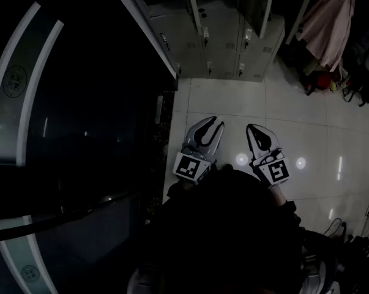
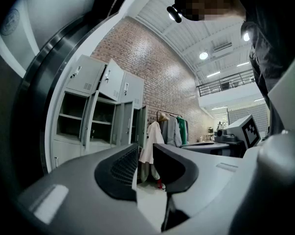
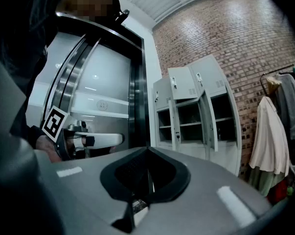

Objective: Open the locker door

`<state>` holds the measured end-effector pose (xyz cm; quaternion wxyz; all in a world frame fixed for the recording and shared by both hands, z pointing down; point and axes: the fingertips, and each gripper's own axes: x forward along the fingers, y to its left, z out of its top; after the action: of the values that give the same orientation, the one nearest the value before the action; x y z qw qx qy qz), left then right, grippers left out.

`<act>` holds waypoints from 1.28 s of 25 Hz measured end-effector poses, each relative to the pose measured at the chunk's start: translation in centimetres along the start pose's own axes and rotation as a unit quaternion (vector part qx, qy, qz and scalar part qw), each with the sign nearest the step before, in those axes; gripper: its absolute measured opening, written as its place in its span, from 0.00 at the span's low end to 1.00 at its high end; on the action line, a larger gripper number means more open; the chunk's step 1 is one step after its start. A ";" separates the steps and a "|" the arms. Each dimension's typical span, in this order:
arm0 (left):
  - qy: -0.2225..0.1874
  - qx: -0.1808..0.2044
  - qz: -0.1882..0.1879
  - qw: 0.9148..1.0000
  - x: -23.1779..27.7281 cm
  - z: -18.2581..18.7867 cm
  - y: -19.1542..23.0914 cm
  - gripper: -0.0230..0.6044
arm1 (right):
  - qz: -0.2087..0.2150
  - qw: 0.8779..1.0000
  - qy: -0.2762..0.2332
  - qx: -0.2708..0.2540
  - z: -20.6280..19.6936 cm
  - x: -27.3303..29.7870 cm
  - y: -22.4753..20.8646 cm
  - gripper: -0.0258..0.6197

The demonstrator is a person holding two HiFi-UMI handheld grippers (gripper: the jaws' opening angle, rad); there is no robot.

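Brick-walled room with a high lit ceiling and a pale tiled floor (image 1: 294,121), pretty dim seen from above. A bank of grey lockers (image 1: 233,35) runs along the far edge of the floor, against the brick wall (image 2: 152,58). A rack of coats (image 3: 272,141) sits toward the floor's far right corner. Off to the left there's a big dark glass panel (image 1: 25,103) with pale curved stripes.

The person is standing back with both claws held low out front over bare tiles. The left gripper (image 1: 212,126) has its jaws a little apart with nothing in them, and you can see the coats through the gap. The right gripper (image 1: 251,129) has its jaws closed tip to tip, also empty.

My read is that this is just the approach, with no door touched yet. The lockers are well apart from both claws, roughly straight ahead. From the gripper views several doors already hang open, while others are closed and have small handles. I can't tell which door is the target.

Next up, I'd guess: walk in, pick a closed door and line a claw up on the handle at its edge. The right one would need to spread its jaws first. Then grip and pull along the hinge swing rather than straight back.
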<state>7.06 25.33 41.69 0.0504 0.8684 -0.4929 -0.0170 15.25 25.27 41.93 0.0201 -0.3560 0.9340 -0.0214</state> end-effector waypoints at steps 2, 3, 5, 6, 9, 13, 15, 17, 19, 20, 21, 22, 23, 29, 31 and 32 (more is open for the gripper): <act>-0.011 -0.002 0.000 1.000 0.0 0.4 1.7 0.19 | 0.002 1.000 0.001 0.000 -0.2 1.8 0.4 0.04; -0.013 -0.003 0.001 1.000 0.0 0.4 2.7 0.19 | 0.003 1.000 0.001 -0.001 -0.3 2.7 0.7 0.04; -0.014 -0.008 0.003 1.000 0.2 0.4 4.9 0.19 | 0.006 1.000 0.002 -0.002 -0.4 4.8 1.0 0.04; -0.014 -0.011 0.004 1.000 0.3 0.4 6.1 0.20 | 0.007 1.000 0.004 -0.003 -0.6 6.0 1.1 0.04; -0.013 -0.020 0.004 1.000 0.6 0.6 9.7 0.22 | 0.012 1.000 0.021 -0.002 -1.7 9.9 1.2 0.05; -0.003 -0.030 -0.005 1.000 0.6 1.0 14.3 0.28 | 0.001 0.998 0.061 -0.009 -4.9 15.9 0.1 0.09; 0.004 -0.035 -0.008 0.999 0.2 1.0 16.5 0.30 | -0.004 0.997 0.077 -0.016 -6.2 19.2 -0.5 0.09; 0.008 -0.043 -0.011 0.999 0.2 0.9 18.3 0.30 | -0.014 0.996 0.086 -0.025 -7.9 22.3 -1.9 0.10; 0.014 -0.049 -0.009 0.999 0.7 0.6 20.1 0.30 | -0.025 0.995 0.096 -0.027 -9.5 25.6 -4.4 0.10; 0.018 -0.052 -0.006 0.998 1.0 0.4 20.9 0.30 | -0.030 0.994 0.103 -0.021 -10.3 27.3 -5.7 0.11; 0.024 -0.056 -0.003 0.998 1.2 0.1 21.6 0.30 | -0.034 0.993 0.109 -0.013 -11.2 29.0 -7.0 0.12; 0.030 -0.060 -0.001 0.998 1.4 -0.2 22.3 0.30 | -0.038 0.993 0.114 -0.007 -12.0 30.7 -8.3 0.12; 0.036 -0.063 0.000 0.997 1.8 -0.6 23.1 0.30 | -0.041 0.992 0.119 -0.007 -12.9 32.5 -9.7 0.12; 0.055 -0.071 0.006 0.996 7.3 -1.1 25.8 0.30 | -0.046 0.984 0.174 0.011 -19.9 43.1 -18.9 0.12; 0.070 -0.066 0.005 0.995 10.1 -1.1 26.9 0.30 | -0.037 0.981 0.189 0.013 -22.4 47.0 -21.6 0.12; 0.077 -0.064 0.002 0.995 11.7 -0.9 27.5 0.30 | -0.032 0.980 0.195 0.018 -23.6 49.1 -22.9 0.12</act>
<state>-10.36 1.35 45.73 0.1438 0.8611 -0.4874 0.0188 -7.36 -23.89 65.68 -0.1567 -0.3741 0.9077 -0.1074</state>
